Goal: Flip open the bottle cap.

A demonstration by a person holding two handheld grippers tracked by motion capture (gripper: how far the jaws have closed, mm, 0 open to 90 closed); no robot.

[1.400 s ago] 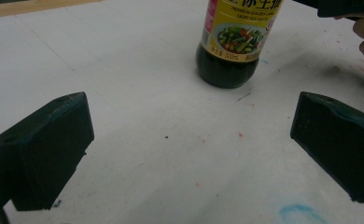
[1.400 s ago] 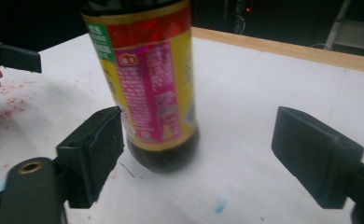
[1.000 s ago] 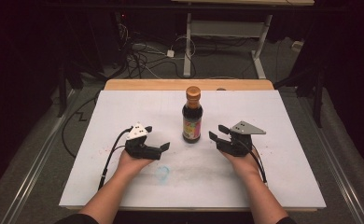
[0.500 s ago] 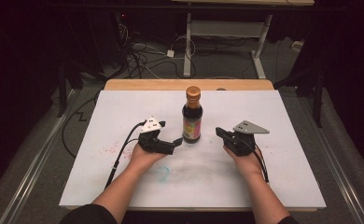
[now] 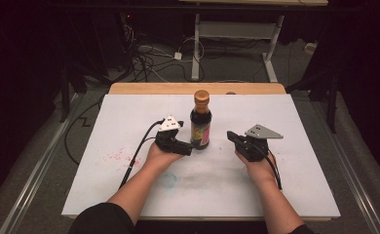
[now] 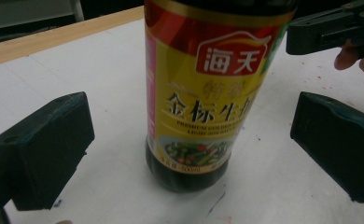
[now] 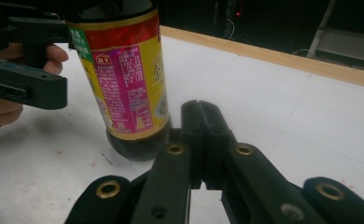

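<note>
A dark soy sauce bottle (image 5: 200, 122) with an orange cap and a yellow and red label stands upright mid-table. My left gripper (image 5: 192, 146) is open at its base from the left. In the left gripper view the bottle (image 6: 203, 93) stands between the two pads (image 6: 49, 144), and a gap shows on each side. My right gripper (image 5: 233, 137) lies to the right of the bottle and is shut. In the right gripper view its jaws (image 7: 199, 116) meet with nothing between them, just short of the bottle (image 7: 124, 79).
The white board (image 5: 300, 185) covers the table, with a wooden edge (image 5: 144, 88) at the back. Faint red (image 5: 117, 156) and blue (image 5: 167, 179) smudges mark the board near the left forearm. Cables (image 5: 149, 58) and a desk frame (image 5: 237, 34) lie on the floor beyond.
My left gripper has moved right and a little up, from clear of the bottle to having its open jaws on either side of the base. The right hand has stayed put.
</note>
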